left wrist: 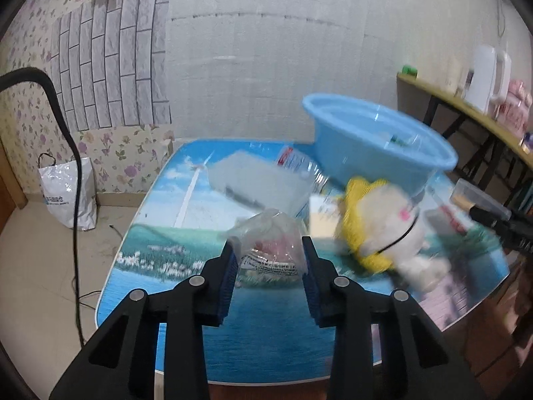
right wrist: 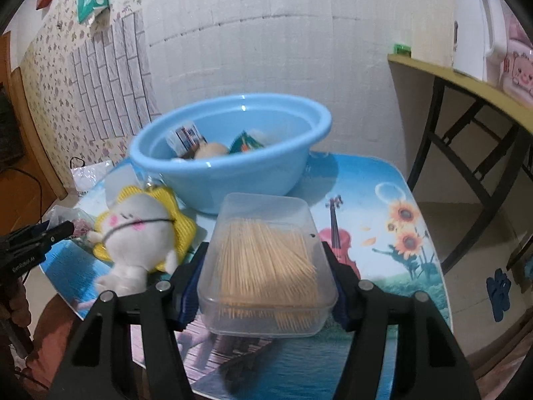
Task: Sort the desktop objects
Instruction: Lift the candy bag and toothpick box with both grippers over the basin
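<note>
Left gripper [left wrist: 269,250] clamped on a clear plastic bag [left wrist: 271,246], lifted off the table [left wrist: 266,333]. Right gripper [right wrist: 265,266] clamped on a toothpick box [right wrist: 266,266]. Blue basin [right wrist: 230,153] at 12 o'clock, plush toy [right wrist: 140,233] at 10.

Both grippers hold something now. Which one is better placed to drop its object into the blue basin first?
The right. Its fingers clamp the toothpick box, and the blue basin sits straight ahead, just beyond the box. The left gripper holds a clear plastic packet, but the basin is off to its right, behind the plush toy.
</note>
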Demonstrator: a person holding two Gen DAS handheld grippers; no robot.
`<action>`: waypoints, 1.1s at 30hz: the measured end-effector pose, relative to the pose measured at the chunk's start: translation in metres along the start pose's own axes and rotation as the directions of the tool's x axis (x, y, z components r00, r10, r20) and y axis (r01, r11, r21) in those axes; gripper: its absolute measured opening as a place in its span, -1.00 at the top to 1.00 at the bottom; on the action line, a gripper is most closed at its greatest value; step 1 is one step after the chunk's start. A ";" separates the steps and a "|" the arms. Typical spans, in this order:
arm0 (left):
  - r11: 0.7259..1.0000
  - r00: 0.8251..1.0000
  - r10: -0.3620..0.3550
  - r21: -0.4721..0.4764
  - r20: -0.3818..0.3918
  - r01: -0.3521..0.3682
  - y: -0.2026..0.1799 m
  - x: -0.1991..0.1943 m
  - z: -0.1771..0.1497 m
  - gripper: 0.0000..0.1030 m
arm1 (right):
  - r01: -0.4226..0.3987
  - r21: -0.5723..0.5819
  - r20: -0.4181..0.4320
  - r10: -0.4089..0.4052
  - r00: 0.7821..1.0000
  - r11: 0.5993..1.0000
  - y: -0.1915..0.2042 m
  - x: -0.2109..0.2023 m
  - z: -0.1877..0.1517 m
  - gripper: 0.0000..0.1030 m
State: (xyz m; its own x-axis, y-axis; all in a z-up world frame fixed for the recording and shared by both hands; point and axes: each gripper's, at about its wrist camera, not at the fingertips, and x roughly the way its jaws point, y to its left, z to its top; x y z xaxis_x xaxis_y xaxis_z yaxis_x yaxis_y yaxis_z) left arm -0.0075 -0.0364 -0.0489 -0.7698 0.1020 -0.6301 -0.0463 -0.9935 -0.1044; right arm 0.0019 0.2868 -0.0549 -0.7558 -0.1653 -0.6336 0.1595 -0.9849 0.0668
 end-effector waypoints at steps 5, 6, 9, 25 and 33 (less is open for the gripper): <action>0.999 0.999 -0.032 0.037 0.016 0.031 -0.012 -0.010 0.017 0.35 | -0.010 -0.005 0.036 0.010 0.999 1.000 0.005 -0.015 0.010 -0.19; 0.998 0.999 -0.042 0.040 0.024 0.041 -0.014 -0.013 0.020 0.36 | -0.014 -0.006 0.044 0.014 0.999 1.000 0.006 -0.018 0.011 -0.19; 0.997 0.997 -0.062 0.044 0.041 0.060 -0.021 -0.021 0.024 0.36 | -0.029 -0.008 0.060 0.029 0.998 1.000 0.008 -0.024 0.015 -0.19; 0.983 0.983 -0.173 0.077 0.064 0.168 -0.062 -0.028 0.060 0.37 | -0.109 -0.019 0.111 0.111 0.988 0.994 0.017 -0.032 0.038 -0.19; 0.973 0.975 -0.207 0.121 0.079 0.196 -0.085 -0.014 0.086 0.37 | -0.138 0.016 0.105 0.135 0.985 0.990 0.001 -0.012 0.050 -0.19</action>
State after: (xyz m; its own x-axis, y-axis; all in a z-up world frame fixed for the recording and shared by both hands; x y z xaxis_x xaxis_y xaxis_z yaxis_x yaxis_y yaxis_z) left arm -0.0478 0.0425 0.0346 -0.7916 0.3007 -0.5320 -0.2733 -0.9528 -0.1319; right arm -0.0204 0.2850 -0.0081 -0.7897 -0.3017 -0.5342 0.2522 -0.9534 0.1655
